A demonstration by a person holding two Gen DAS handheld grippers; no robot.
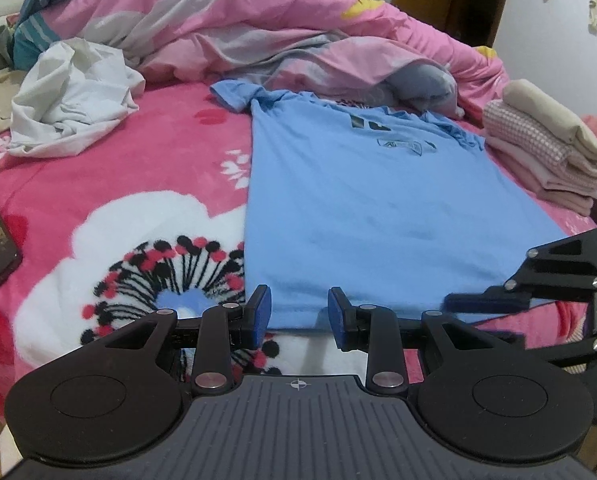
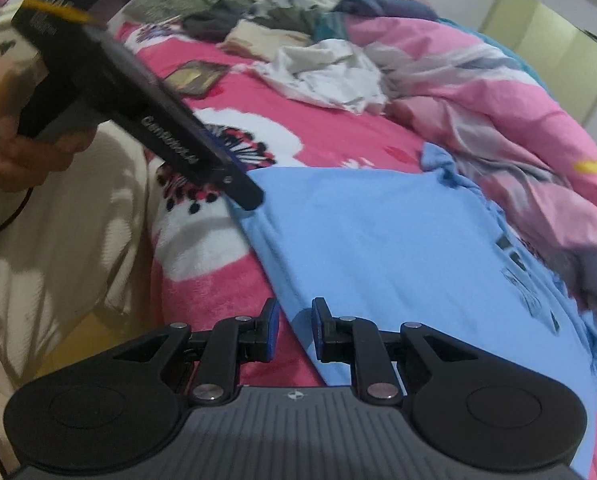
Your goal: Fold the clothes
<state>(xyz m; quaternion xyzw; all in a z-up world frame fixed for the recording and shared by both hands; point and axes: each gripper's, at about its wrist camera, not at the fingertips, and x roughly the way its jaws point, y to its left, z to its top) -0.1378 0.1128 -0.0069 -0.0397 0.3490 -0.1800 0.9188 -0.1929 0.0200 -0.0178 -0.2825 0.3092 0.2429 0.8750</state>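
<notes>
The left tool (image 1: pixel 298 314) hangs over the near hem of the blue T-shirt (image 1: pixel 378 208), its blue pads standing a narrow way apart with the hem's edge showing in the gap and nothing pinched between them. The right tool (image 2: pixel 294 330) sits at the same hem further along, near the corner, its pads closer together still, a slim gap with only shirt and blanket seen through it, so it too grips nothing (from the left wrist view its fingers look to lie low along the hem's right end, though blurred). The T-shirt lies spread flat, print side up, on the pink flowered blanket (image 1: pixel 138 184) of the bed, collar away from the person, one sleeve reaching out at the far left. To its right stands a stack of folded clothes (image 1: pixel 546 152); at the far left a crumpled white garment (image 1: pixel 74 100) waits, and a rumpled pink quilt (image 1: pixel 282 24) is heaped behind. By my reading the shirt has been laid out and the fold itself is not yet begun; the step in hand is taking hold of the hem. The next move calls for both tools to dip to the cloth and close on the hem, then carry it up toward the collar without dragging the blanket's nap along.
</notes>
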